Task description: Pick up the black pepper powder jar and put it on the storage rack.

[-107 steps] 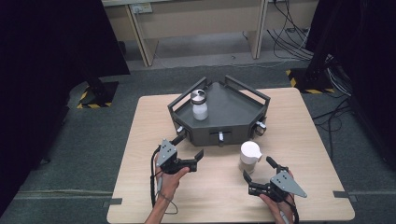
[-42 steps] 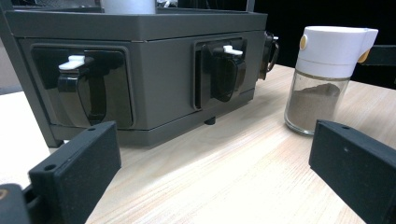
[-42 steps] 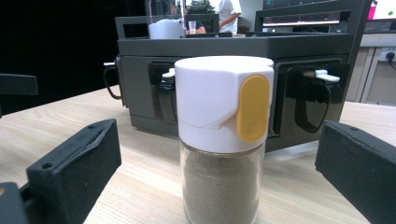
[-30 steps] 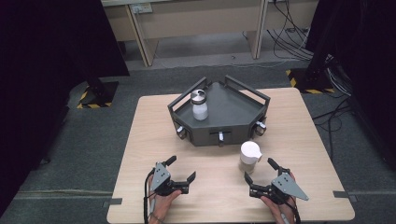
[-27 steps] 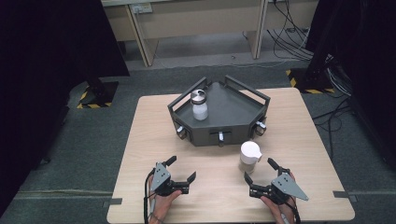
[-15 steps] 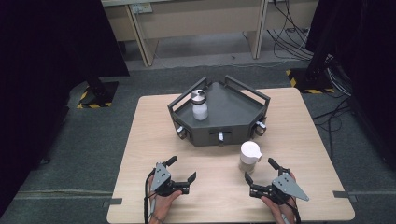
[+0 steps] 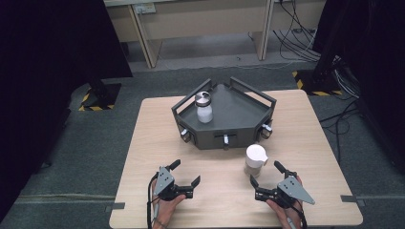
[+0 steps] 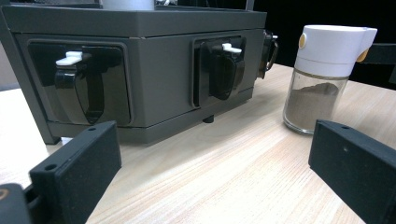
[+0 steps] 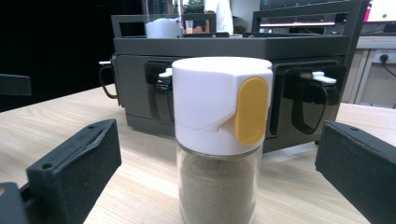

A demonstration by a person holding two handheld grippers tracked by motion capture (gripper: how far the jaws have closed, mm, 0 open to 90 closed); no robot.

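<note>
Moved since earlier: my left gripper (image 7: 184,177) has drawn back from the rack to the near edge of the bench (image 7: 305,138); my right gripper (image 7: 266,179) has barely shifted.
Left gripper state: fingers (image 8: 77,175) spread wide, holding nothing, pointed at the rack front.
Right gripper state: fingers (image 9: 74,170) spread wide, empty, one on each side of the spice jar but not touching it.
Spice jar (image 9: 219,140): white cap with a yellow tab, brown powder in clear glass; upright on the bench, just in front of the rack and near my right gripper.
Rack (image 7: 224,117): dark angular tray with railed top and three latch handles along its front faces.
Salt jar (image 7: 204,107): metal-topped, white contents, standing on the rack's top at its left.
Step in hand (my judgement): take the spice jar with the right gripper.
Method: advance level and centred, close on the glass body below the cap, squeeze evenly.
Risk: a grip on the tapered cap could slip or tip the jar.
</note>
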